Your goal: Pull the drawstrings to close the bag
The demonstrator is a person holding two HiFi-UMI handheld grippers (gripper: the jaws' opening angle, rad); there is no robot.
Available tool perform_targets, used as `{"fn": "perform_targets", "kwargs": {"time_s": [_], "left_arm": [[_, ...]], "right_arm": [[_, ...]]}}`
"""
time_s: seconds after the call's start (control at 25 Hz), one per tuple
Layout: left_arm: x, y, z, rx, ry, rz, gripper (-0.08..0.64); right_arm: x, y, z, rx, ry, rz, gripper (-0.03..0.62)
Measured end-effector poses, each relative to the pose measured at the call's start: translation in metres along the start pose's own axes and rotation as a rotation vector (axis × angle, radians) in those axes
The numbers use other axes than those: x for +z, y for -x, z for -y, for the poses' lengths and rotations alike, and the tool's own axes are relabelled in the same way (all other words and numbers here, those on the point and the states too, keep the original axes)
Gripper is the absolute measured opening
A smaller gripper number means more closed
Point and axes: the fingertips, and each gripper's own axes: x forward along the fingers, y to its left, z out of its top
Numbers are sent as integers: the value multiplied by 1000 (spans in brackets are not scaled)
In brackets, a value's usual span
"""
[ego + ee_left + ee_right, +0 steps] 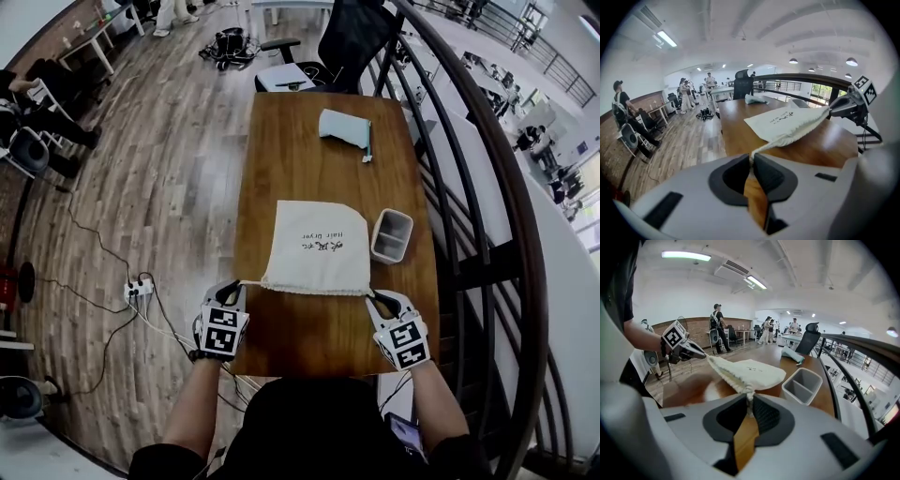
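Surface: long brown wooden table (pixel 281 141), plank floor (pixel 159 187) to its left, dark curved railing (pixel 469 141) close along its right.
Bag: cream cloth drawstring bag (pixel 314 248) on the table's near half, its gathered mouth hem facing the near edge and stretched between both grippers.
Left gripper (pixel 234 286): at the table's left edge, jaws pinched on the left white drawstring (pixel 251 281).
Right gripper (pixel 375 298): jaws clamped on the right white drawstring (pixel 749 397).
Neighbour: grey two-compartment plastic bin (pixel 391 234) just beside the bag's right edge.
Open room: bare wood beyond the bag up to a pale blue folded cloth (pixel 344 127).
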Motion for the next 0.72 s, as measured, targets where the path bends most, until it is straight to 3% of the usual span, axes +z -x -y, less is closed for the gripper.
{"fn": "perform_targets", "kwargs": {"time_s": [0.24,0.44,0.56,0.72], "left_arm": [[11,20,-6,22,41,37,37],[18,31,-13,66,82,72,37],[18,38,-14,71,70,79,37],[21,40,-12,75,51,84,37]], "right_arm": [[3,20,-2,-3,6,23,37],[-3,30,16,-83,21,0,35],[-8,38,26,-127,-26,-8,35],[-5,41,27,-160,11,-6,35]]}}
